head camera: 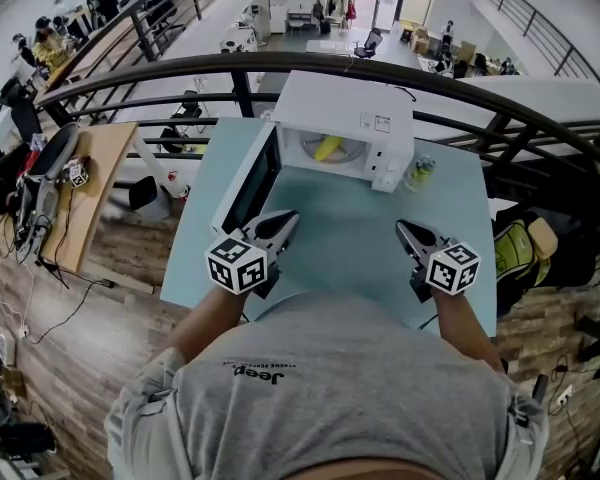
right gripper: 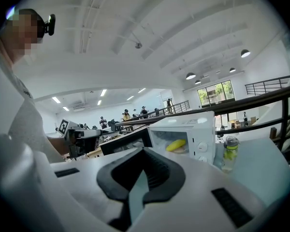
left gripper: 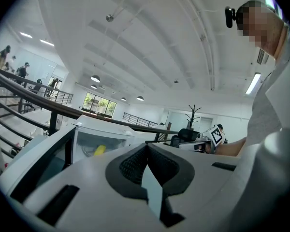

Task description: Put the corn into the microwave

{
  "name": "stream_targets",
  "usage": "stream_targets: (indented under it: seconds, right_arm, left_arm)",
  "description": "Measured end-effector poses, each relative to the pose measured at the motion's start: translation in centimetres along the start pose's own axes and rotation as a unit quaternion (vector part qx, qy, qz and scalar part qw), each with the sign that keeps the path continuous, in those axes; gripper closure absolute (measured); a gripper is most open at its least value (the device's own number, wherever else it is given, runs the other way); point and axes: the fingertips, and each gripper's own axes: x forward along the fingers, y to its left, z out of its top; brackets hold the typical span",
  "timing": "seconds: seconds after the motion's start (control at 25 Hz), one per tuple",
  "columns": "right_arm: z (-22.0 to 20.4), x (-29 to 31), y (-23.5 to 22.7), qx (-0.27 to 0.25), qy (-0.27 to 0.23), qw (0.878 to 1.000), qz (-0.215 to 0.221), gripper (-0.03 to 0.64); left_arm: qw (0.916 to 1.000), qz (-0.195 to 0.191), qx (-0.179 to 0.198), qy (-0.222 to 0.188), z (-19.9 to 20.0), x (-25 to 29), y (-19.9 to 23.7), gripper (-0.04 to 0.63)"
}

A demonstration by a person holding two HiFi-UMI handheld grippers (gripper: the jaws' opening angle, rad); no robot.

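The yellow corn (head camera: 327,148) lies inside the white microwave (head camera: 365,118), which stands at the far edge of the pale blue table (head camera: 330,248). Its door (head camera: 246,180) hangs open to the left. My left gripper (head camera: 286,222) and right gripper (head camera: 403,229) hover side by side over the table's near half, well short of the microwave, both shut and holding nothing. In the left gripper view the corn (left gripper: 100,150) shows behind the open door (left gripper: 36,168), past the gripper (left gripper: 146,145). The right gripper view has the corn (right gripper: 176,145) in the oven cavity beyond that gripper (right gripper: 144,150).
A small bottle with a green cap (head camera: 420,172) stands just right of the microwave, also in the right gripper view as the bottle (right gripper: 230,153). A dark railing (head camera: 180,73) curves behind the table. A wooden desk (head camera: 90,188) stands on the lower floor at left.
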Motion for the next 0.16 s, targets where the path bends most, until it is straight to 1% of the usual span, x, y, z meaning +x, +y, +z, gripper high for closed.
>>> stream_targets:
  seconds: [0.16]
  right_arm:
    - [-0.01,0.01,0.1,0.0,0.0,1.0,0.002,0.6]
  left_arm:
    - [1.0,-0.001,-0.002,0.001,-0.16,0.04,-0.15,0.577]
